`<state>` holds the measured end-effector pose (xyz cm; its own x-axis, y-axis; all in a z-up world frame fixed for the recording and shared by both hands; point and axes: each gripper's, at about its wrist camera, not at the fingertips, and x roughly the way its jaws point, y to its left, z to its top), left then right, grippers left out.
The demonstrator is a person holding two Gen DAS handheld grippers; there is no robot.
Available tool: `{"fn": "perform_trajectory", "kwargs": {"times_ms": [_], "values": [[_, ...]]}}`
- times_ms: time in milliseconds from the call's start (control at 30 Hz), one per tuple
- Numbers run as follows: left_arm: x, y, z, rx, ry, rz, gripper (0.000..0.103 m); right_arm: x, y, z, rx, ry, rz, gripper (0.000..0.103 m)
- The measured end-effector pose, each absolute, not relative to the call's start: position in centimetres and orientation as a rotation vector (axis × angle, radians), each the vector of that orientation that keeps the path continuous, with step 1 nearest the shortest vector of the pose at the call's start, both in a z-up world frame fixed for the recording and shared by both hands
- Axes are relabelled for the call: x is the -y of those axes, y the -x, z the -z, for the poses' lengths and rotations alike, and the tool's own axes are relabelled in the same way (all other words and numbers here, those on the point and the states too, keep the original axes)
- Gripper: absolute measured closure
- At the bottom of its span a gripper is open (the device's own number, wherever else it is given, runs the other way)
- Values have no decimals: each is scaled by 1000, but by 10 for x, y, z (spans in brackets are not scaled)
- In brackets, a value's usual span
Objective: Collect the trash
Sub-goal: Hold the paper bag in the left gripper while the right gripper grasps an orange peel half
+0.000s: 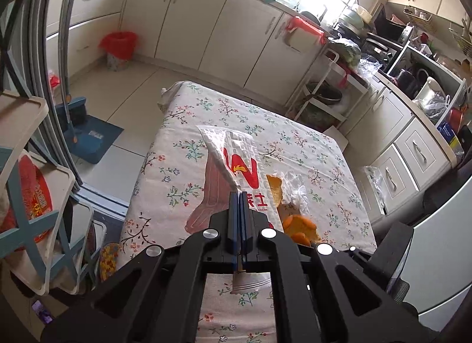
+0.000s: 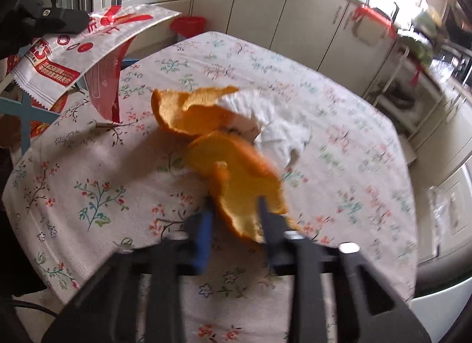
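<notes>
My left gripper point(image 1: 239, 195) is shut on a white and red paper food bag point(image 1: 236, 160) and holds it above the floral tablecloth point(image 1: 183, 166). The bag also shows in the right wrist view point(image 2: 73, 48), hanging from the left gripper point(image 2: 59, 18). Orange peels point(image 2: 206, 119) and a crumpled white tissue point(image 2: 274, 127) lie on the table. My right gripper point(image 2: 234, 210) is open, its fingers either side of the near orange peel point(image 2: 242, 183). The peels point(image 1: 298, 225) and clear plastic wrap point(image 1: 295, 186) show right of the bag.
A bin with a red liner point(image 1: 118, 48) stands on the floor by the cream cabinets point(image 1: 206, 33). A dustpan and broom point(image 1: 85, 130) stand left of the table. A shelf rack point(image 1: 32, 195) is at the near left. A cluttered counter point(image 1: 413, 77) runs along the right.
</notes>
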<state>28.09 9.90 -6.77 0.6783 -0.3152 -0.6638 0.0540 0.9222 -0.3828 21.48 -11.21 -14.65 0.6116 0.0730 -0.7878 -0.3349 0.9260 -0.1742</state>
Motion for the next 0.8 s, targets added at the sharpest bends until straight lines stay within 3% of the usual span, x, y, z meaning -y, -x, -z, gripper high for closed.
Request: {"fn": "perform_trajectory", "kwargs": {"times_ms": [200,800], "values": [[-86,-274,63,-767,300,226,102,133,-194,121,-828,215,-252,97],[-54,-217,48,-611,208,231,101,167,-133,98,-754,170,-224,96]]}}
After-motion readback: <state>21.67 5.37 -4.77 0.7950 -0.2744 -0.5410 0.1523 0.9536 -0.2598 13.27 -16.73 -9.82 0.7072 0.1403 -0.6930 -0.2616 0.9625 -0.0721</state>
